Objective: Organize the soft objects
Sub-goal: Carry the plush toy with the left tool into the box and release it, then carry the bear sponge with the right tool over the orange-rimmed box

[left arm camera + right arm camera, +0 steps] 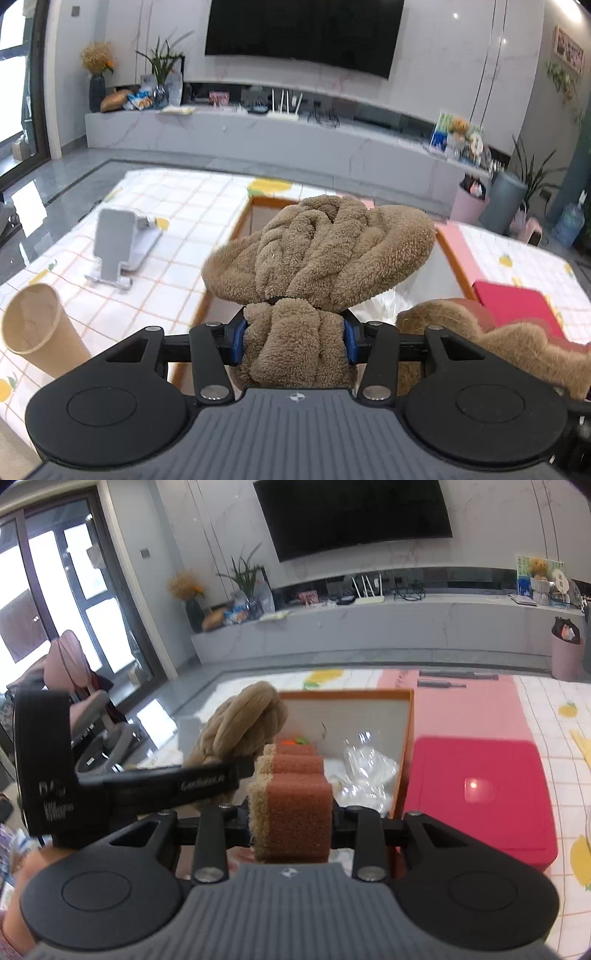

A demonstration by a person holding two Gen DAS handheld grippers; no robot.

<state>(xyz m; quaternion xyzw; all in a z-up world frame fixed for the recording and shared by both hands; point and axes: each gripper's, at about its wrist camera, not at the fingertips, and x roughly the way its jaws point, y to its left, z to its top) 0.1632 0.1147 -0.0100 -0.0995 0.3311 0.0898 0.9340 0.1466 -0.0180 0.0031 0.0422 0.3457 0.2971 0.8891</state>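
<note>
Above the orange-rimmed box on the checked tablecloth, the left gripper clamps a fleecy, knotted tan towel; the right gripper squeezes a wavy rust-and-tan sponge beside it.

You're squeezing a fuzzy, deep-piled tan plush knot in matt black plastic left tongs, blue pads gripping. A coarse rust-and-tan sponge is sitting in your right tongs. Glossy checked cloth is covering the desk; the paper cup is looking matt.
</note>
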